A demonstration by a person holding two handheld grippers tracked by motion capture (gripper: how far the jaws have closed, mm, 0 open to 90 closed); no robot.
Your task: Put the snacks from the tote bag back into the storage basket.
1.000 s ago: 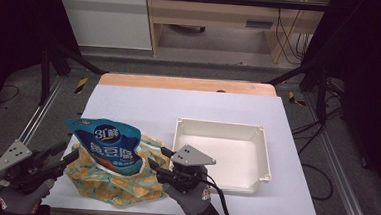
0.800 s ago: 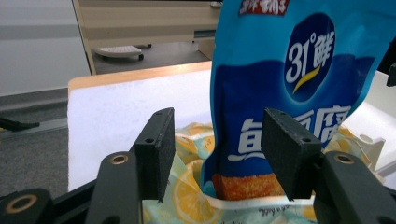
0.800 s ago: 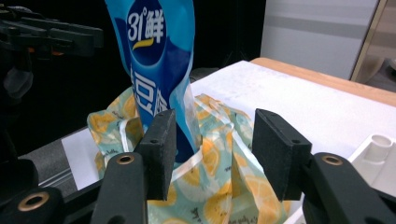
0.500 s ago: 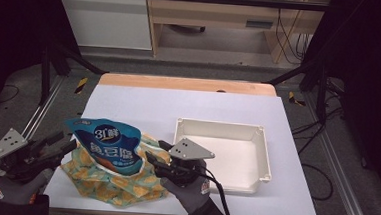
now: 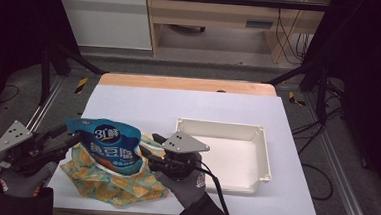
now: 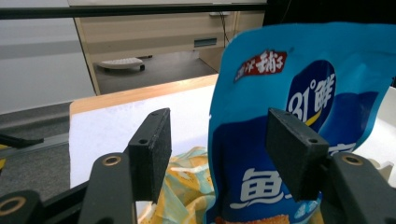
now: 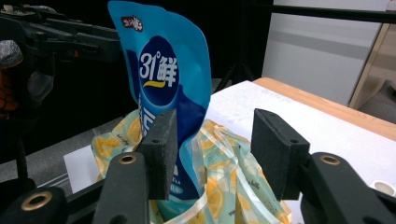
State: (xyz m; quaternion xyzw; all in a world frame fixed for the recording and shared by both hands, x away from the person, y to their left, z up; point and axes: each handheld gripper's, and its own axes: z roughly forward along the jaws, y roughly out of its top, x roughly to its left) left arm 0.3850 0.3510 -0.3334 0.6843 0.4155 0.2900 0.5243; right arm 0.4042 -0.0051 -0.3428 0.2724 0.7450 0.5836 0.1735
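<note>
A blue snack pouch [image 5: 108, 150] stands upright inside a yellow lemon-print bag [image 5: 118, 186] on the white table [image 5: 178, 107]. My left gripper [image 5: 69, 137] sits at the pouch's left edge. Its jaws have just been opening. In the left gripper view the pouch [image 6: 299, 93] edge and the bag [image 6: 187, 182] lie between the pads of the gripper [image 6: 217, 149], untouched. My right gripper [image 5: 150, 146] is at the pouch's right side, its jaws a little narrower than before. Its own view shows the gripper [image 7: 210, 149] with pads apart around the bag's rim [image 7: 224, 177], the pouch [image 7: 168, 70] just beyond.
A white rectangular tray [image 5: 266, 152] lies to the right of the bag, close behind the right hand. The table's wooden far edge [image 5: 190, 84] runs across the back. Dark frame rails flank both sides of the table.
Both grippers have risen slightly beside the pouch. The left one's jaws stand wider. Pouch and bag stay where they were.
</note>
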